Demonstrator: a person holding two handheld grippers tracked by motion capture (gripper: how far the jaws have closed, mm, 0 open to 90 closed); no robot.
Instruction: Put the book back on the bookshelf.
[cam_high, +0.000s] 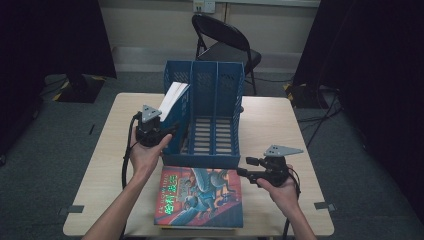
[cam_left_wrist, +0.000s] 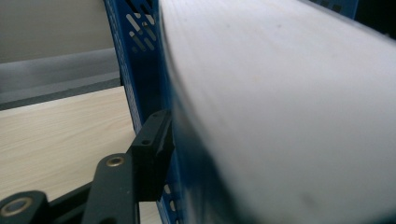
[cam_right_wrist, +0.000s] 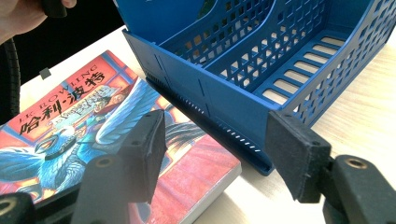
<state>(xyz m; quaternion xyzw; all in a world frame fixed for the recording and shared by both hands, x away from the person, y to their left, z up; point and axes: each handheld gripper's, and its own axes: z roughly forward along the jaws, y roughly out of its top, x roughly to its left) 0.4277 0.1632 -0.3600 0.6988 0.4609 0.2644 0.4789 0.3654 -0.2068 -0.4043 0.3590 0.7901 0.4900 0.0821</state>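
On the left, my left hand-held gripper (cam_high: 172, 131) sits at the near left corner of the blue file rack (cam_high: 215, 75), with the upright book (cam_high: 172, 97) in its reach. That book stands in the leftmost compartment, leaning back, its white page edges facing up and towards me. In the left gripper view the pages (cam_left_wrist: 280, 116) crowd the lens. One black pad (cam_left_wrist: 152, 154) lies against the blue face beside them, next to the rack's slotted wall (cam_left_wrist: 140, 70). The other jaw is hidden behind the book, so I cannot tell whether the jaws are pressing or merely bracketing it.

To do this step well, I judge the book should settle fully against the compartment floor and lean on a divider before I let go. I would move slowly and keep the wrist level. I would also watch that the pad has not caught the rack's wall together with the cover, or the whole rack may drag across the desk (cam_high: 280, 125).

In the middle, the other two compartments stand vacant. A second book with the red and blue cover (cam_high: 200, 197) lies flat on the desk, just in front of the rack.

On the right, my right hand-held gripper (cam_high: 245, 167) waits near the rack's front right corner, jaws apart with nothing between them. From there it could steady the rack.
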